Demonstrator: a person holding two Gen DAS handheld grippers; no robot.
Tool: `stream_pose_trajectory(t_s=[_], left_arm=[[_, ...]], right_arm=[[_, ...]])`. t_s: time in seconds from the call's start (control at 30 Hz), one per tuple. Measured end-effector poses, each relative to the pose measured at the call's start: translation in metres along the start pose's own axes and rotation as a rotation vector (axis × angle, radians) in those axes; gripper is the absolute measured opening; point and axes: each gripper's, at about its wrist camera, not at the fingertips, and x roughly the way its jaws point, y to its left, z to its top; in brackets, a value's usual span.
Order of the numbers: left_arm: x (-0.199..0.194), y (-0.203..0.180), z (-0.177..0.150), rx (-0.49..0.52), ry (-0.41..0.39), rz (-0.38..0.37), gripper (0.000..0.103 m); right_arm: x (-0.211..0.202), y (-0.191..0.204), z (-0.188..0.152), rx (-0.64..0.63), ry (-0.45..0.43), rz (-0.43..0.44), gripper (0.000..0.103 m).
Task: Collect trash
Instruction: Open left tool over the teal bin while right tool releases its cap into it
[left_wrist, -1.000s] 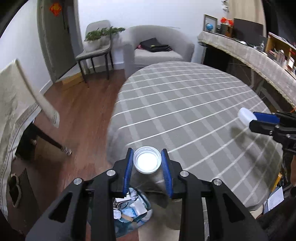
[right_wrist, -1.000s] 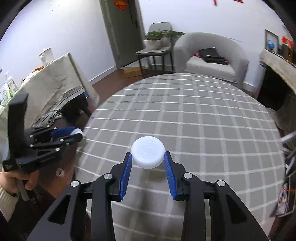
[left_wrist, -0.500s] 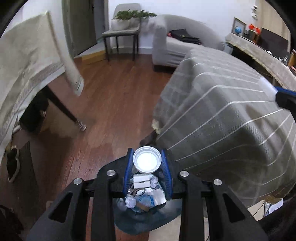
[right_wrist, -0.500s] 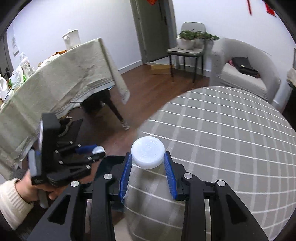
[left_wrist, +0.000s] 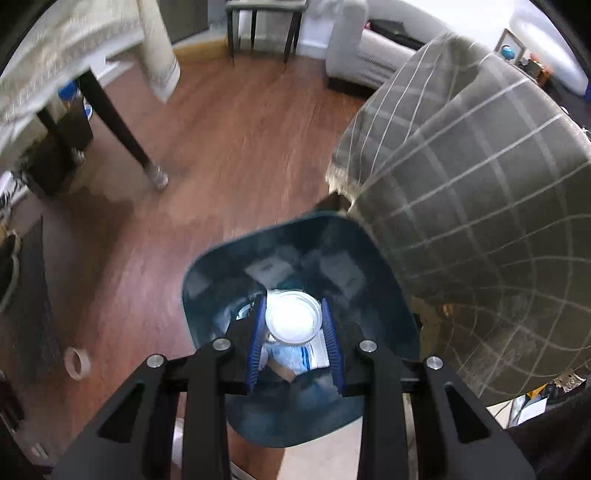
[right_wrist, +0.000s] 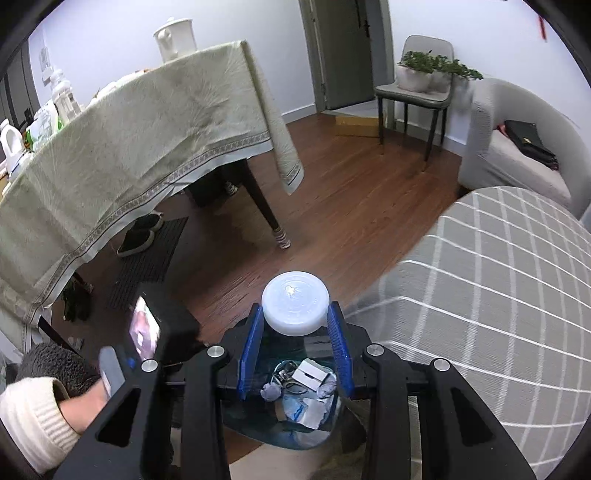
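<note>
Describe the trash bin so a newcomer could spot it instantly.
Find the round table with the grey checked cloth; the trash bin stands on the wood floor at its edge. It is the only dark blue, rounded-square tub there, with crumpled paper and wrappers inside.

We see blue pads on our black left gripper (left_wrist: 293, 338) and right gripper (right_wrist: 294, 341), a white lid (right_wrist: 295, 303), a clear cup (left_wrist: 293, 317), a dark teal bin (left_wrist: 207, 266), a grey white-checked tablecloth (right_wrist: 498, 280), and a reddish-brown wood floor (left_wrist: 229, 140).
</note>
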Motion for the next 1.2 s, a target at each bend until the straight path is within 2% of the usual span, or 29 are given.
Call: stream_pose_trajectory(t_s=[0.3, 0.43, 0.5, 0.57, 0.8, 0.9, 1.07, 1.2], left_arm=[[0.036, 0.026, -0.016, -0.065, 0.137, -0.003, 0.033], [0.046, 0.029, -0.024, -0.065, 0.169, -0.011, 0.033], [0.048, 0.029, -0.027, -0.057, 0.18, -0.007, 0.044], [0.047, 0.029, -0.027, -0.056, 0.171, -0.002, 0.048], [0.017, 0.049, -0.018, -0.085, 0.1, -0.012, 0.051], [-0.005, 0.056, -0.012, -0.093, 0.045, 0.003, 0.051], [-0.052, 0.058, 0.001, -0.059, -0.071, 0.074, 0.052], [-0.082, 0.056, 0.006, -0.059, -0.14, 0.05, 0.051]], right_arm=[[0.043, 0.019, -0.002, -0.023, 0.094, -0.008, 0.036], [0.064, 0.026, -0.005, -0.023, 0.147, -0.02, 0.036], [0.074, 0.029, -0.008, -0.027, 0.173, -0.03, 0.036], [0.082, 0.029, -0.011, -0.027, 0.198, -0.035, 0.036], [0.116, 0.032, -0.027, -0.023, 0.292, -0.061, 0.036], [0.129, 0.035, -0.034, -0.026, 0.328, -0.067, 0.036], [0.154, 0.045, -0.046, -0.048, 0.394, -0.079, 0.036], [0.171, 0.049, -0.058, -0.078, 0.454, -0.101, 0.036]])
